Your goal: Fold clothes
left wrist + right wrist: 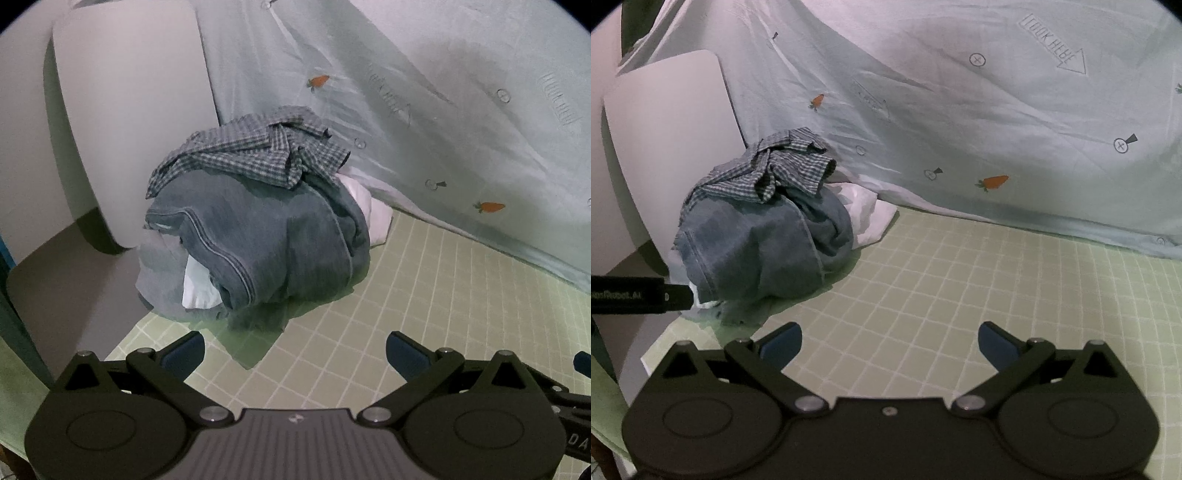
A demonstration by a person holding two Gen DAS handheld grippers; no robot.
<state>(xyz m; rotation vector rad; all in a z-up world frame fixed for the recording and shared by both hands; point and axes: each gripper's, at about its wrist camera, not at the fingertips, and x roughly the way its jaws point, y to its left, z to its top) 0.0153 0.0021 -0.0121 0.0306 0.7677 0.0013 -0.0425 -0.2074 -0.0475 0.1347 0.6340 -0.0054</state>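
Green gridded matting (388,314) covers the work surface, and both tools hang low over its near edge with nothing in them. Nearest the lens, the left gripper (295,356) has its two blue-padded fingers spread wide apart and empty; the right gripper (890,347) stands the same way, wide apart over bare mat. Beyond them sits the heap of clothes (258,236): a blue-grey denim-like garment (280,247) bundled at the bottom, a checked shirt (255,151) crumpled on top, and white cloth (199,288) poking out at the lower left and at the far right. From the left gripper the heap lies nearly straight ahead, a little left of centre; from the right gripper it lies well off to the left, so the left hand looks the nearer one for a first pick. The heap is a rounded lump with no clear long axis. Behind it a pale rounded panel (129,122) stands at the left, and a light blue sheet printed with carrots (960,122) drapes across the back.
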